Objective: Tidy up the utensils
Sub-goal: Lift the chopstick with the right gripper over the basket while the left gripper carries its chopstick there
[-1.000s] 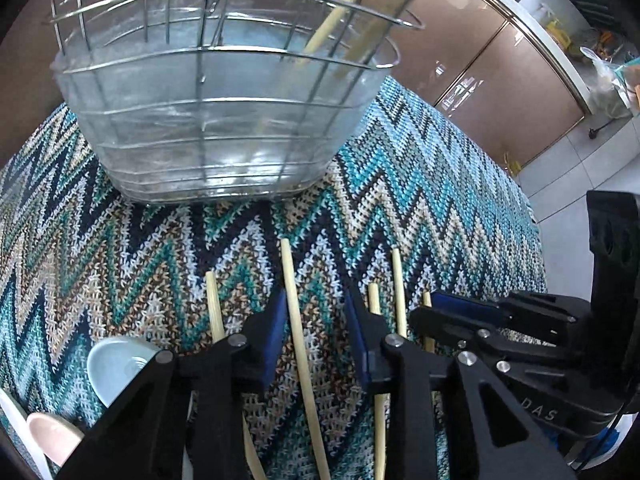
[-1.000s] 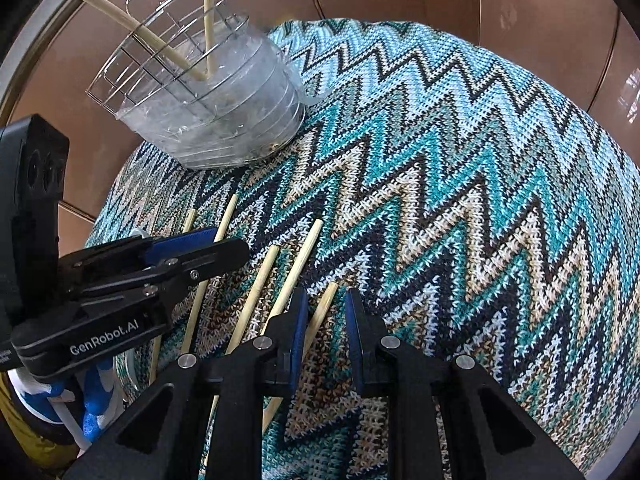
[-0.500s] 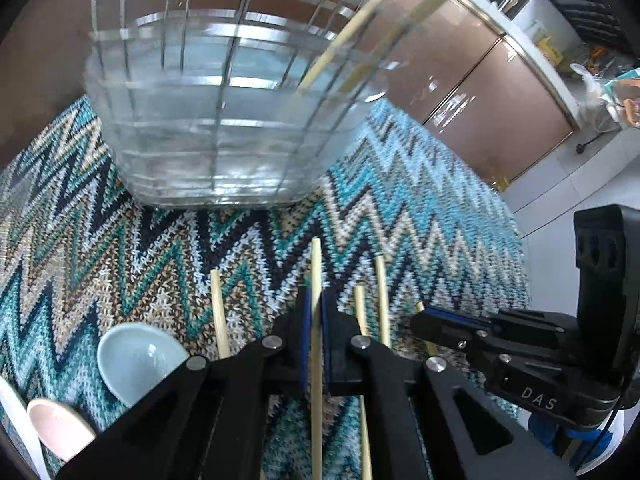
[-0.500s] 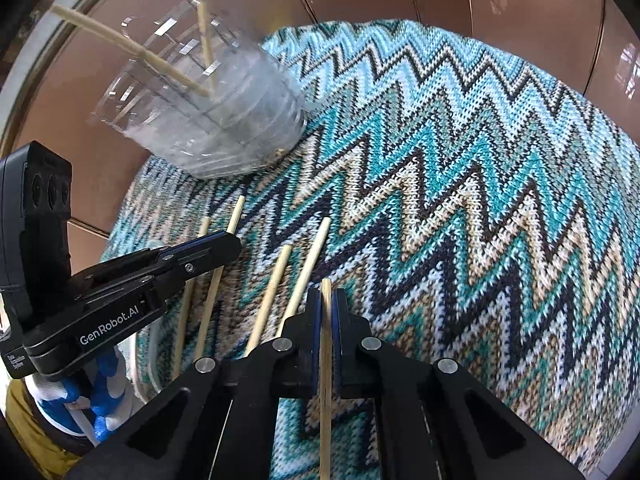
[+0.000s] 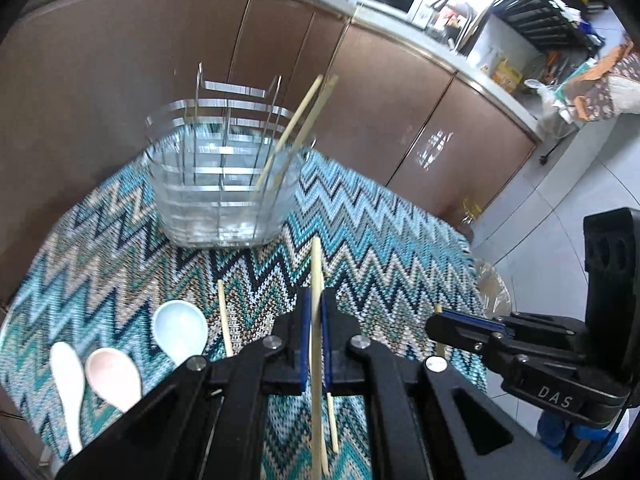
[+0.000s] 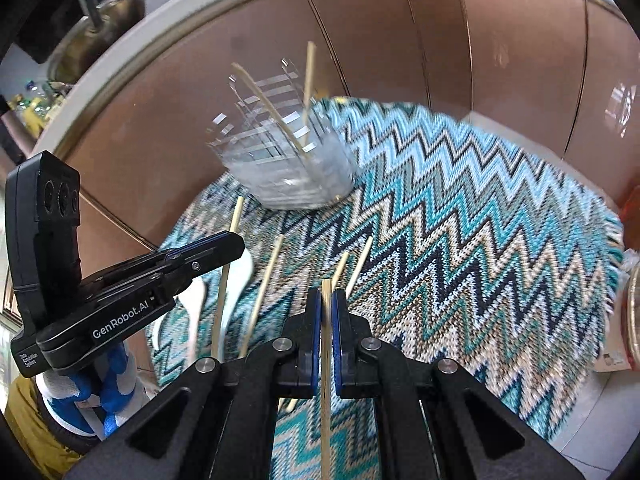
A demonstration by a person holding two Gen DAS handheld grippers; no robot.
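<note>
We see a pale chopstick (image 5: 316, 280) pinched between the blue pads of the left gripper (image 5: 315, 312), its tip pointing toward 12 o'clock at the wire utensil basket (image 5: 224, 184). A second chopstick (image 6: 327, 344) is clamped the same way in the right gripper (image 6: 327, 304). The basket stands on the zigzag knitted mat (image 5: 380, 232) at the 12 o'clock end of the worktop, with two chopsticks (image 5: 298, 120) leaning inside it and sticking out above its rim. From the right wrist view, more loose chopsticks (image 6: 262, 292) lie on the mat at about 10 o'clock from the right gripper. At 8 o'clock from the left gripper we see three spoons side by side on the mat: a light blue spoon (image 5: 182, 330), a pink spoon (image 5: 114, 376) and a white spoon (image 5: 68, 388). Brown cabinet doors (image 5: 384, 112) rise behind the mat.
</note>
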